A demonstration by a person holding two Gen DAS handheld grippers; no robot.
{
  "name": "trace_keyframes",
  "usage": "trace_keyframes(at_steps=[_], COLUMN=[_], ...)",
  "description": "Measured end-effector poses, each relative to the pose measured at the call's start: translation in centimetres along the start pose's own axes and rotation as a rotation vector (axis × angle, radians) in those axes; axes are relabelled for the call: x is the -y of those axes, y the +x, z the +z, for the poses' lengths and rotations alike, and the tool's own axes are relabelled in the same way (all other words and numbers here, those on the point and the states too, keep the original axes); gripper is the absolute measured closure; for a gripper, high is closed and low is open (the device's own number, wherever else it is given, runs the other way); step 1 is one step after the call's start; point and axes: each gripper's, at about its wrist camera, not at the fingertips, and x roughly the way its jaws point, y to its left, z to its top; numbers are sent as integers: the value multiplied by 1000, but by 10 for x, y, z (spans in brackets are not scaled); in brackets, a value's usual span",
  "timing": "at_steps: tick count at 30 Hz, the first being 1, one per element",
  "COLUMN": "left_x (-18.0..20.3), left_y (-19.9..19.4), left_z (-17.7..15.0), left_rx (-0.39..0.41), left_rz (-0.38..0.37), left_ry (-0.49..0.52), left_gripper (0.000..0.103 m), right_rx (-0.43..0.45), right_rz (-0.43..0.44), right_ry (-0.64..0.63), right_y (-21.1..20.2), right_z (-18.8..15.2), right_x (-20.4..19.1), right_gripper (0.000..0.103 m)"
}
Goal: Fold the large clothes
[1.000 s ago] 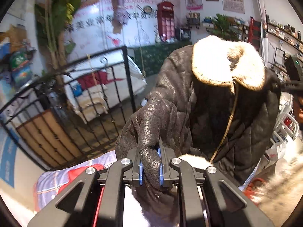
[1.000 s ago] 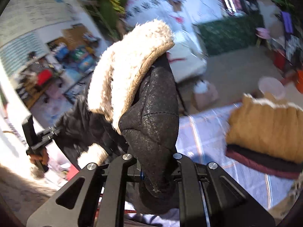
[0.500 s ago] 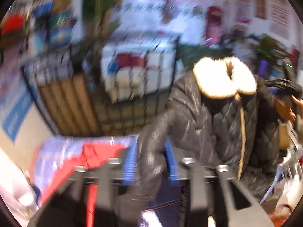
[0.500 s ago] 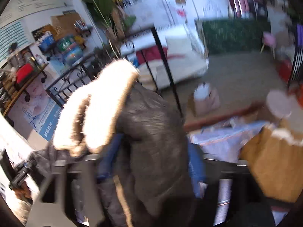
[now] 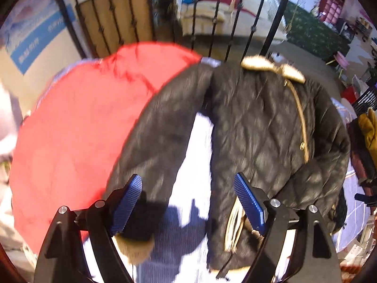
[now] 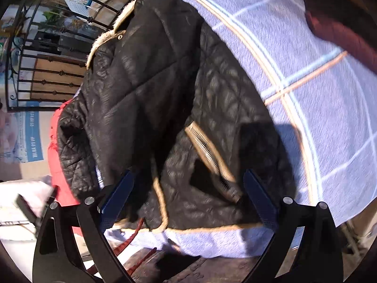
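Observation:
A black quilted jacket [image 5: 259, 127] with a tan fur collar [image 5: 273, 67] and tan zipper lies spread on a lilac checked bedsheet [image 6: 318, 75]. Its left sleeve [image 5: 150, 146] runs down to a fur cuff [image 5: 134, 247] beside my left gripper [image 5: 188, 200], which is open and empty just above the sheet between sleeve and body. In the right wrist view the jacket [image 6: 146, 99] lies with its hem and zipper end [image 6: 212, 155] nearest. My right gripper [image 6: 188, 193] is open and empty over the hem.
A red garment [image 5: 77, 129] lies on the bed left of the jacket, partly under the sleeve. A black iron bed rail [image 5: 212, 11] stands behind. A dark red and tan folded garment [image 6: 334, 23] lies at the sheet's far right. The bed's front edge [image 6: 212, 254] is close.
Both grippers held the jacket up by its sleeves a second ago. They have swung it down flat onto the bed, opened and let go.

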Motion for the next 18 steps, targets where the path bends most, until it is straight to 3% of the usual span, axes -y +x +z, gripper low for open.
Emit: trace_keyframes(at_steps=[3,6,9,10,12,14,18], left_x=[-7,-9,-1,3,11,16,25], left_y=[6,4,0,0,-2,-3,0], left_z=[-16,-26,-32,-33,-39,-44,-59], left_rx=[-22,-14,0,4,4,-3,-23], left_rz=[8,4,-7,-9,-6,-6,4], left_ry=[-41,-75,-69,-63,-45,-26,2], left_gripper=[24,24,23,22,21,21,21], right_rx=[-24,-130,-226,-238,-260,-271,-227], right_rz=[68,143,130,117,63,83,68], right_ry=[-41,-104,-167,-182,-212,-240,-310], right_y=[5,17,49,58,76,79,48], right_z=[-5,-34,-51,-54,-54,-53,-45], right_x=[-34,-64,-92,-96,-101,-102,-101], right_gripper=[9,9,11,17,41,79,92])
